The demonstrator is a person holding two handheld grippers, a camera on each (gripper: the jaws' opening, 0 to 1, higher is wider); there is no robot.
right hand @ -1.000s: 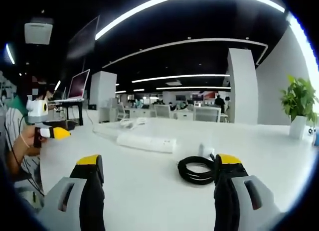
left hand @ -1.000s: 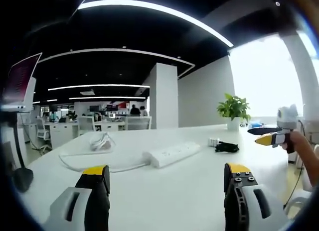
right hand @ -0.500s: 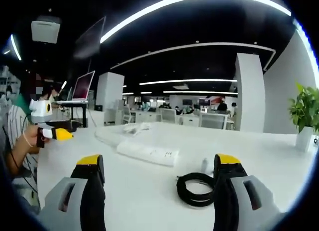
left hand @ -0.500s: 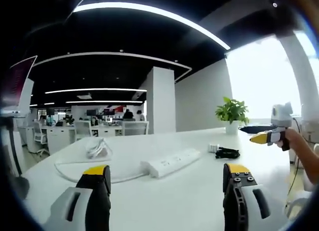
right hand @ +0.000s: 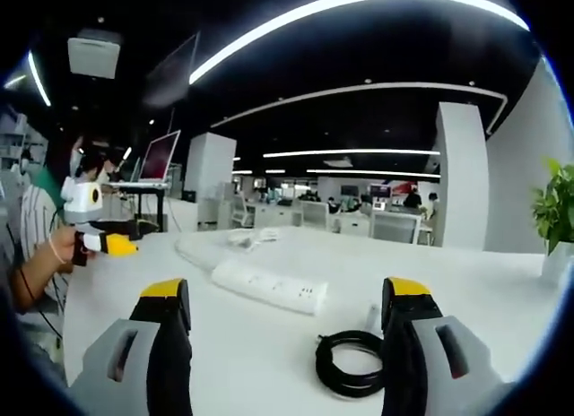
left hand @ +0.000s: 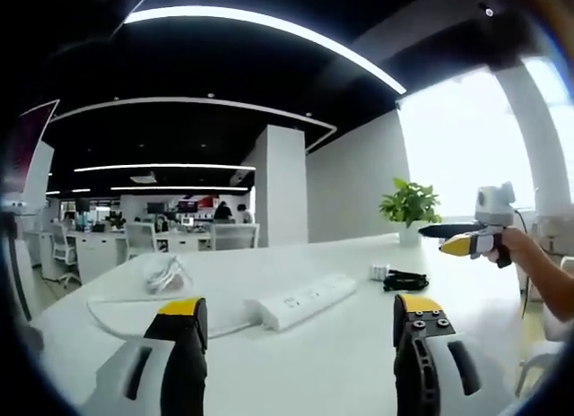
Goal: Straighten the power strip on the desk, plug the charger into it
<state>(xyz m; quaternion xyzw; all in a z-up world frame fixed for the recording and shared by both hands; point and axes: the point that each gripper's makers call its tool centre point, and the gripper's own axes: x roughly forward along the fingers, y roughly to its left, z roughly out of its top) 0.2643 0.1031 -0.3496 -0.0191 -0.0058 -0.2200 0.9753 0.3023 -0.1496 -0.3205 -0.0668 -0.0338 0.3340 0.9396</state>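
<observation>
A white power strip (left hand: 303, 298) lies slanted on the white desk (left hand: 332, 362), its white cord (left hand: 117, 310) looping left to a loose bundle (left hand: 164, 274). Ahead of my left gripper (left hand: 298, 331), which is open with nothing between its jaws, the strip sits a short way off. The charger (left hand: 379, 272) and its coiled black cable (left hand: 405, 280) lie right of the strip. In the right gripper view the power strip (right hand: 269, 287) is ahead and the black cable coil (right hand: 348, 362) lies close to my open right gripper (right hand: 282, 310), by its right jaw. The right gripper (left hand: 466, 240) also shows at right, a hand holding it.
A potted plant (left hand: 408, 205) stands at the desk's far right edge. A laptop on a stand (right hand: 154, 161) is at the left in the right gripper view, near a person's arm (right hand: 31, 273) holding the left gripper (right hand: 99, 237). Office desks and chairs (left hand: 206, 237) fill the background.
Both views have shifted with the hands. The power strip and the cable coil sit slightly nearer the grippers; the things on the desk have not moved. Both grippers stay open.
</observation>
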